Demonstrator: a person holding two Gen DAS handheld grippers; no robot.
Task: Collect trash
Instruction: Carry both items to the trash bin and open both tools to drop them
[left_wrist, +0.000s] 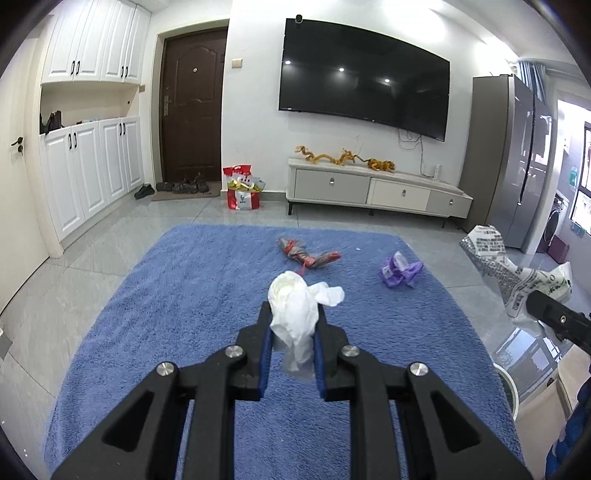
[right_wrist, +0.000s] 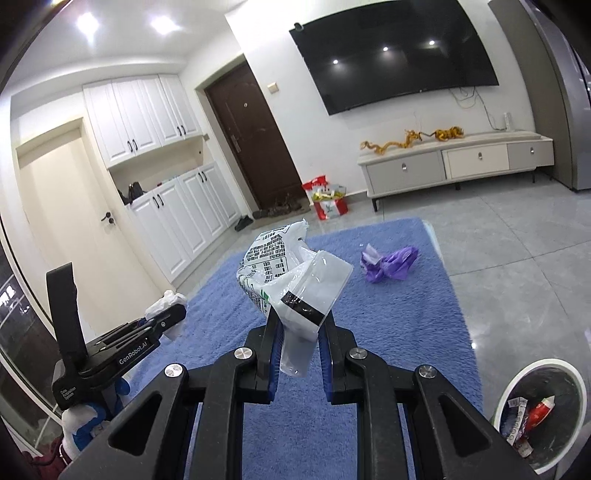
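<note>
The blue rug (left_wrist: 207, 295) fills the middle of the tiled floor, and on it, out towards the TV wall, two bits of litter are not yet collected: a red wrapper (left_wrist: 308, 254) lying with its long axis slanting from ten o'clock to four o'clock in the left wrist view, and a crumpled purple bag (right_wrist: 391, 264) just to its right. The white waste bin (right_wrist: 511, 387), already holding some rubbish, sits at about four o'clock from the right gripper (right_wrist: 300, 328) in the right wrist view, close beside that hand and off the rug's near corner. That claw is clamped on a printed plastic bag (right_wrist: 280, 269) with a clear pouch sticking up between its blue pads. The left gripper (left_wrist: 293, 332) stands at nine o'clock from the right one and is likewise pinched shut around a wad of white tissue (left_wrist: 293, 299). By my judgement, the drop comes next: the bin lies on the right hand's side, so that hand is much nearer, while the left must cross over to reach it.
</note>
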